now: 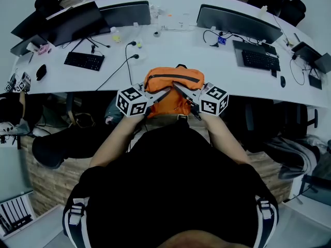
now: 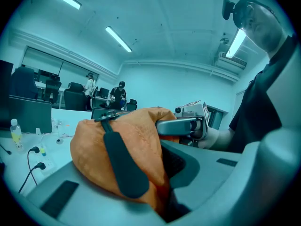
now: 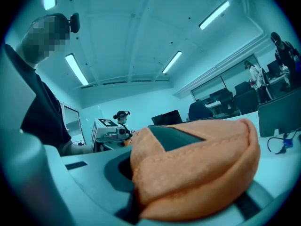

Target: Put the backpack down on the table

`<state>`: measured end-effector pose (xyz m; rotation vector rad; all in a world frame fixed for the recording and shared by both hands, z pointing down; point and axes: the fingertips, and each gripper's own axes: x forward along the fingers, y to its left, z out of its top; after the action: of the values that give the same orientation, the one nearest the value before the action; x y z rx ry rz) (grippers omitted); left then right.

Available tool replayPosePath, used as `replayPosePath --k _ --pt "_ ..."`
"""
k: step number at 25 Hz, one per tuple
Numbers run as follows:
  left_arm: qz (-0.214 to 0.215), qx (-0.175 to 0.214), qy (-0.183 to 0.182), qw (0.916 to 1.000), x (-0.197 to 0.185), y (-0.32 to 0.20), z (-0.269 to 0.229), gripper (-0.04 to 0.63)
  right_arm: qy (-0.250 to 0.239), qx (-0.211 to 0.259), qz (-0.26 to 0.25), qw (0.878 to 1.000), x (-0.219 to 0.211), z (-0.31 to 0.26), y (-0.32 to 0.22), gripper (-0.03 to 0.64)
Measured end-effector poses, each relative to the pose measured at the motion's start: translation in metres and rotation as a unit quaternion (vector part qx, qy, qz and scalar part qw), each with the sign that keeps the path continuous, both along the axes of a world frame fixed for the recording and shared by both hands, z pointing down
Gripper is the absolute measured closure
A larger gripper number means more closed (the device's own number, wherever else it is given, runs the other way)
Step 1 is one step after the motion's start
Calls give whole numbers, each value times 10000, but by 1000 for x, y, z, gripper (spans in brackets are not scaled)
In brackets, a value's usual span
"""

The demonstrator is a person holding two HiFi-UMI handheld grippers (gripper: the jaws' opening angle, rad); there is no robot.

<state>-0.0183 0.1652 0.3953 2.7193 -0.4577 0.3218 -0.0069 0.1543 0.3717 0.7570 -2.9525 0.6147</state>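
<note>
Orange cloth fills both gripper views. You have the backpack [image 1: 173,81] pinched from either side: your left gripper [image 1: 159,96] is clamped on a fold of its fabric just beside a black strap [image 2: 120,161], and your right gripper [image 1: 185,93] is closed tight on the opposite flank of the bag. In the head view the backpack is at the middle of the counter's [image 1: 170,50] near edge. Its upper part lies over the white top and its lower part overhangs toward you. Whether its base rests on the counter I cannot tell.

The counter is long, white and curved. Toward its left end a dark monitor [image 1: 77,25] stands by the far edge. A black keyboard [image 1: 84,61] lies in front of it, and a black mouse [image 1: 41,72] lies close to the left end. A second monitor [image 1: 126,13] stands along the far edge, with a small bottle [image 1: 115,34] near it. Black cables [image 1: 121,63] trail across the top toward the near edge, just left of the backpack. On the right half, a wide monitor [image 1: 238,22] faces another keyboard [image 1: 260,60], and a second mouse [image 1: 282,81] lies beside the near edge.

Below the near edge you can see a dark chair [image 1: 54,148] and a wood-patterned floor [image 1: 57,182]. Around you the room has a pale ceiling with long strip lights [image 2: 117,38]. Further desks carry screens, and two people [image 2: 89,86] stand at the far side.
</note>
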Motion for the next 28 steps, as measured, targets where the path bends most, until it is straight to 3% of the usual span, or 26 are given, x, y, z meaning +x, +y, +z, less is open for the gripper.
replayPosePath --k 28 --pt "-146 -390 33 9991 30 -101 10 520 191 -190 -117 9996 28 7 -108 565"
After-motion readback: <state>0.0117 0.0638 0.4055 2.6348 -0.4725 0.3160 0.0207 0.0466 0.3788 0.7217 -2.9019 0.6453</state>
